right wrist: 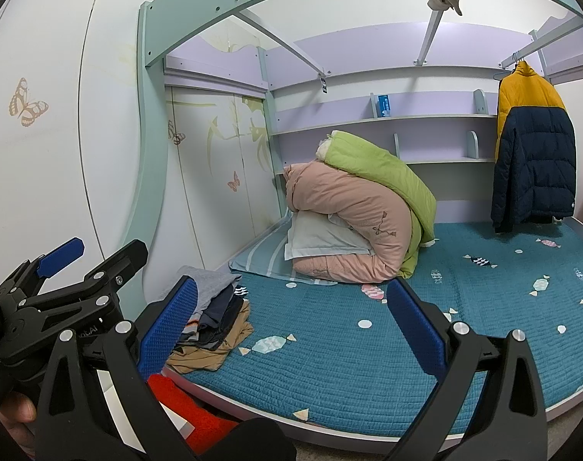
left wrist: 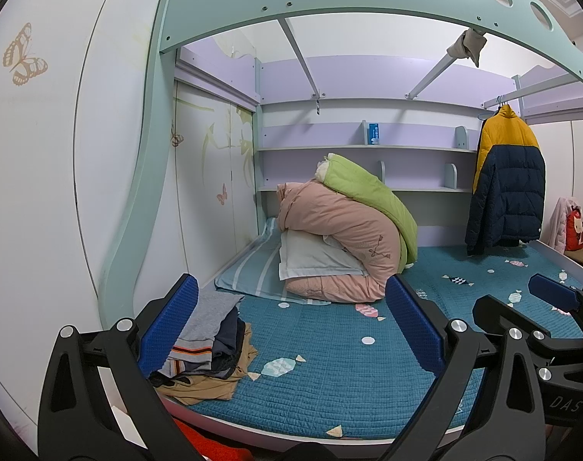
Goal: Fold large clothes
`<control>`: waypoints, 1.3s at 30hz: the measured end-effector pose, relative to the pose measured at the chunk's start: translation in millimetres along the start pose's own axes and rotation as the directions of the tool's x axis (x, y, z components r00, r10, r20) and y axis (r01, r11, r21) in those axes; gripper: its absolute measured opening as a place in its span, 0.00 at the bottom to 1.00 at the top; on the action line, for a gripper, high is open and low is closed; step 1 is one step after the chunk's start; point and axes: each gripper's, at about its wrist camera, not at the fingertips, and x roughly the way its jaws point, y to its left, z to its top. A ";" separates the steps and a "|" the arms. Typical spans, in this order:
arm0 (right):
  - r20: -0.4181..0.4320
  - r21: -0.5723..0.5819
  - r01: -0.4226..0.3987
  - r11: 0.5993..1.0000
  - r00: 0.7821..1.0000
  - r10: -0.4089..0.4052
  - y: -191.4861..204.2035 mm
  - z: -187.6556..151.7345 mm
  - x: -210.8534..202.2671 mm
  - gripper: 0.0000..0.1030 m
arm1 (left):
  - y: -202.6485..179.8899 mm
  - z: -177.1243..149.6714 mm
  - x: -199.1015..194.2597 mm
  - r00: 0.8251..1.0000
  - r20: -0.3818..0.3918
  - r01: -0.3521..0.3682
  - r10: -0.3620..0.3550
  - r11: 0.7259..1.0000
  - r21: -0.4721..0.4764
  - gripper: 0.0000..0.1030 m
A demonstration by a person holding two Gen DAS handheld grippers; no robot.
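A soft pile of grey, navy and tan folded clothes [left wrist: 210,342] lies on the teal quilted bed's [left wrist: 329,376] near-left corner; limp and light, best pinched at hems. Left gripper [left wrist: 291,322] and right gripper [right wrist: 291,326] both hang released, empty.

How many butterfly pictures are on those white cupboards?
3: a large butterfly on the near curved panel, a dark one high on the wardrobe door, a pink one lower down. Others may be hidden.
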 end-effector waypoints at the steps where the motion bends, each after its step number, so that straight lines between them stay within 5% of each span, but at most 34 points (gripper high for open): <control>1: 0.000 0.000 0.000 1.000 1.000 0.000 -0.1 0.0 0.0 0.93 | 0.1 0.1 -0.2 1.000 0.000 0.000 0.000 1.000 0.000 0.95; 25: -0.007 0.016 -0.003 1.000 1.000 0.003 -3.6 -1.6 2.4 0.93 | 1.6 -10.9 7.8 1.000 -0.014 -0.005 0.005 1.000 0.000 0.95; 39: -0.063 0.100 0.020 0.995 0.998 -0.014 -33.5 -18.8 26.2 0.93 | -20.9 -19.9 44.4 0.996 -0.091 0.017 -0.013 0.999 0.034 0.95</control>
